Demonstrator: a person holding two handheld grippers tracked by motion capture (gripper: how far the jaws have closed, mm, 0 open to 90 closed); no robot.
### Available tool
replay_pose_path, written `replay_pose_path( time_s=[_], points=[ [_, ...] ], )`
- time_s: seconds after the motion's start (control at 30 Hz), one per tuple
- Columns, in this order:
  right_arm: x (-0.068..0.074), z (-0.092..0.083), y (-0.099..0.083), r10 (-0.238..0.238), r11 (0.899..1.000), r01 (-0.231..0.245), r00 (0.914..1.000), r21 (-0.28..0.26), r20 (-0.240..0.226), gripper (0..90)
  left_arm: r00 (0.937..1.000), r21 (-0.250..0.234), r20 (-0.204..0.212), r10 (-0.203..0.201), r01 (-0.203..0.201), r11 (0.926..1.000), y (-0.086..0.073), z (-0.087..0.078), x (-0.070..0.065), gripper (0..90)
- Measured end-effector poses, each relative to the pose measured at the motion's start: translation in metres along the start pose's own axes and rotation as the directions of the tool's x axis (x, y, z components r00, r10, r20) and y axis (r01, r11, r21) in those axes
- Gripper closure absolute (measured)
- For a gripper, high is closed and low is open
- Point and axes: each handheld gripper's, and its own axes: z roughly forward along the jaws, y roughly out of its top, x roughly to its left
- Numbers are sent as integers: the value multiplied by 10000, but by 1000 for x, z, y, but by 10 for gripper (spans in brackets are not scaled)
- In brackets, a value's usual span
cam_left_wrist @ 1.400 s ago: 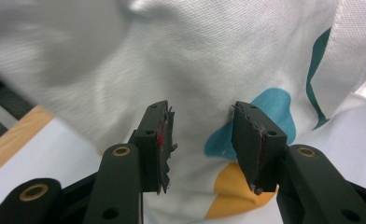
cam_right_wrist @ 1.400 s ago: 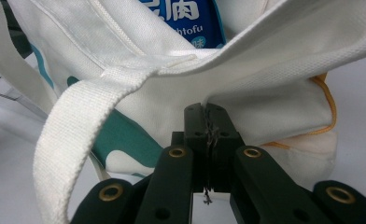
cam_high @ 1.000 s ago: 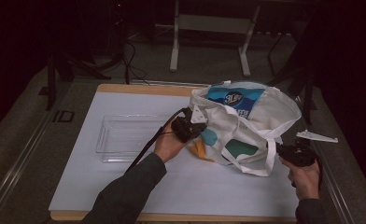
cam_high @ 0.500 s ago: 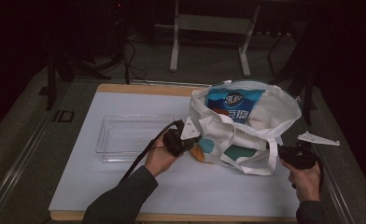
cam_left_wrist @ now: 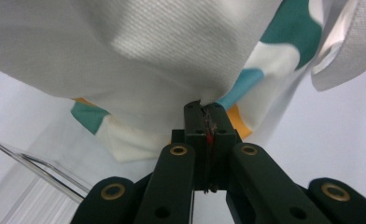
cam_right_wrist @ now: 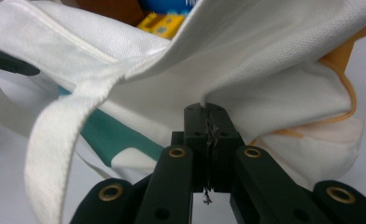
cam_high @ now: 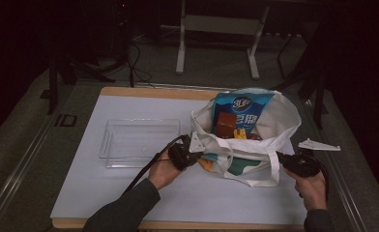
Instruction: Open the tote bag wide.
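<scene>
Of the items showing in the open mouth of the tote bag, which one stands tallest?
The blue snack packet at the back of the tote bag; it rises above the rim, while the brown box and yellow item sit lower.

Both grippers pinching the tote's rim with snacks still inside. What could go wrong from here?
1. The left gripper and right gripper each clamp only a thin fold of the tote bag; the cloth may slip out under load.
2. The blue snack bag and brown box stand loose near the opening; a tilt might spill them.
3. The strap hangs loose and could snag.
</scene>
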Motion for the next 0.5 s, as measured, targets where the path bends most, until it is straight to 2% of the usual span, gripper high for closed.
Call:
replay_pose_path(
  time_s=[0.27,0.33,0.5],
  points=[
    [-6,9,-13,270,9991,-270,9996,336,26,886,9996,405,113,-249,244,9989,-3,14,0,899],
    [-7,12,-16,270,9988,-276,9995,403,153,886,9995,503,122,-297,291,9983,-4,18,2,899],
    [-7,24,-23,279,9947,-322,9986,979,447,886,9997,882,138,-213,200,9959,-5,28,0,899]
  ],
)
